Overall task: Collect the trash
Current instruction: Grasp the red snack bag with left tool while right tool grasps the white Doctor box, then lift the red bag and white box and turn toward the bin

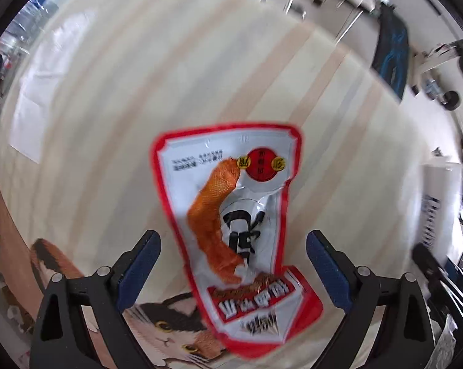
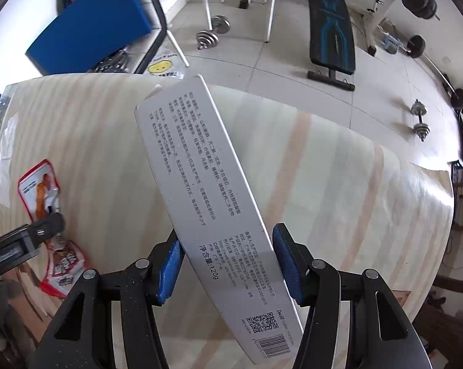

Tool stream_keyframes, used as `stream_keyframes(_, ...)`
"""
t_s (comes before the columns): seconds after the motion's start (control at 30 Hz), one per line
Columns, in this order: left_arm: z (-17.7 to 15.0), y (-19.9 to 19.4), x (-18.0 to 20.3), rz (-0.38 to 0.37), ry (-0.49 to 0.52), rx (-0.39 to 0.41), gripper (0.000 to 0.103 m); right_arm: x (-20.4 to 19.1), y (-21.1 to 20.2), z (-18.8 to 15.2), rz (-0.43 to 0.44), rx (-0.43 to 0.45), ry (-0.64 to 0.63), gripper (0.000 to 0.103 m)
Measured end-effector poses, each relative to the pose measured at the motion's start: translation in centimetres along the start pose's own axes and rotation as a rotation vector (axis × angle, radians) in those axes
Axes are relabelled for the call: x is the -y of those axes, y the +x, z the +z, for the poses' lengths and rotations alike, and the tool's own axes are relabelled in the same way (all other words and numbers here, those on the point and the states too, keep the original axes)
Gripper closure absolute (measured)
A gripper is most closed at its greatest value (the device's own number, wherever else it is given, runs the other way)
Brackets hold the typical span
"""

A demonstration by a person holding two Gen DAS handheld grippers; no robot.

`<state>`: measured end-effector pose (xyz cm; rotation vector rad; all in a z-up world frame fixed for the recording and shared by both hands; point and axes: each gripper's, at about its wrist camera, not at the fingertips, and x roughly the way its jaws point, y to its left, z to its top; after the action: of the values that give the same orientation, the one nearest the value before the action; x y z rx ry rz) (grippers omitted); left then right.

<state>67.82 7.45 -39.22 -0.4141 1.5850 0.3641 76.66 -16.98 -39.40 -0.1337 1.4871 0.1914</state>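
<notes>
Pale striped wood covers the counter (image 2: 339, 166), with gym weights on the tiled floor beyond its far edge. Over it the right tool (image 2: 228, 261) points down, its blue pads pressed on both long sides of a slim white box (image 2: 206, 190) that angles away toward the far left. Left of it, the left tool (image 1: 233, 264) stands spread wide over a red-edged snack wrapper (image 1: 231, 215) lying flat near the counter's left side, pads not touching it.

Snack wrapper (image 1: 231, 240) glossy crinkled plastic – long box (image 2: 213, 203) matt smooth cardboard – table (image 2: 354, 190) glossy striped covering.
</notes>
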Motion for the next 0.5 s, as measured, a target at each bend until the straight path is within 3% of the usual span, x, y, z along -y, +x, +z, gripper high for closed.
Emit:
stream_keyframes(0.07,0.1,-0.1,0.3,0.007,-0.008,0.029,0.012,0.4,0.3,-0.3,-0.002,-0.007,0.006,0.044)
stream_keyframes(0.13,-0.2,-0.9,0.8,0.009,0.019,0.087,0.028,0.6,0.4,-0.3,0.008,-0.014,0.010,0.045)
stream_keyframes(0.2,-0.7,-1.6,1.5,0.006,0.061,0.126,0.052,0.6,0.5,-0.6,0.011,-0.009,0.001,0.045)
stream_keyframes(0.27,-1.3,-2.0,1.8,0.012,0.087,0.141,0.058,0.1,0.5,-1.3,0.018,-0.007,-0.012,0.045)
stream_keyframes(0.5,-4.2,-2.0,1.9,0.033,0.151,0.154,0.061,0.4,-0.5,-4.9,0.090,-0.003,0.015,0.046)
